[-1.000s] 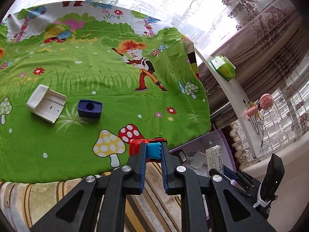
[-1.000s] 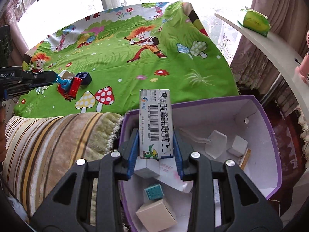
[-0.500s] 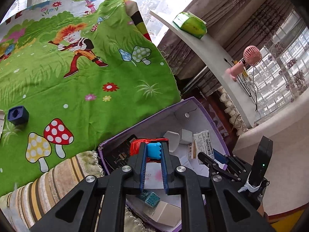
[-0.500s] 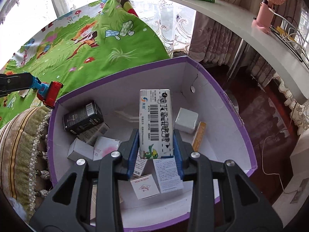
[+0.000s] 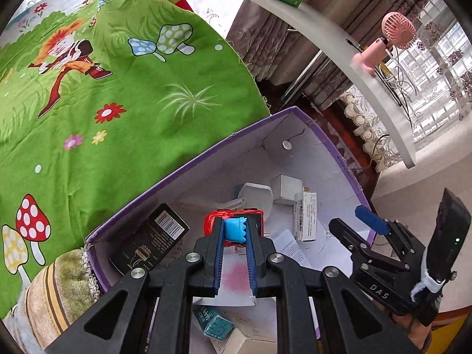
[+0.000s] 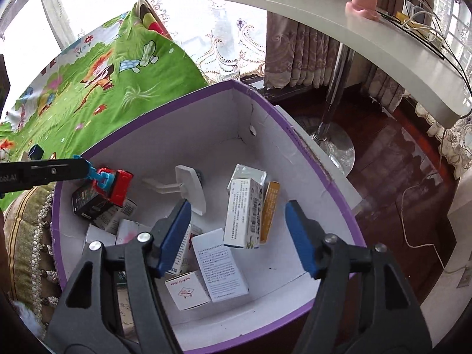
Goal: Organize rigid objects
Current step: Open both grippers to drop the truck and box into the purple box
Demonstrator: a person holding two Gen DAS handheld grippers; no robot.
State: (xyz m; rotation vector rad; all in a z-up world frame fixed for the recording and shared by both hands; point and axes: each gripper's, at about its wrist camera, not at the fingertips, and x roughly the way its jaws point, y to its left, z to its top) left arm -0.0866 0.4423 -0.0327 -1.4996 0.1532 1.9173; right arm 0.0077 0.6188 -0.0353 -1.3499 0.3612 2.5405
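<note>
Left claw [image 5: 235, 233]: fingers drawn close together, blue pads pressed on either side of a blue-and-red toy truck [image 5: 234, 224], which was held at the fingertips. In the right wrist view the same claw [image 6: 88, 171] entered level from the left edge, the truck projecting from its tip. Right claw [image 6: 237, 236]: fingers spread wide apart, blue pads [image 6: 175, 233] facing one another with nothing between them; seen from the left wrist view it [image 5: 354, 224] lay to the right, angled leftward.

Red-blue toy truck [image 5: 234, 226] pinched above purple-rimmed box [image 6: 265, 100], white carton [image 6: 243, 214] upright inside
</note>
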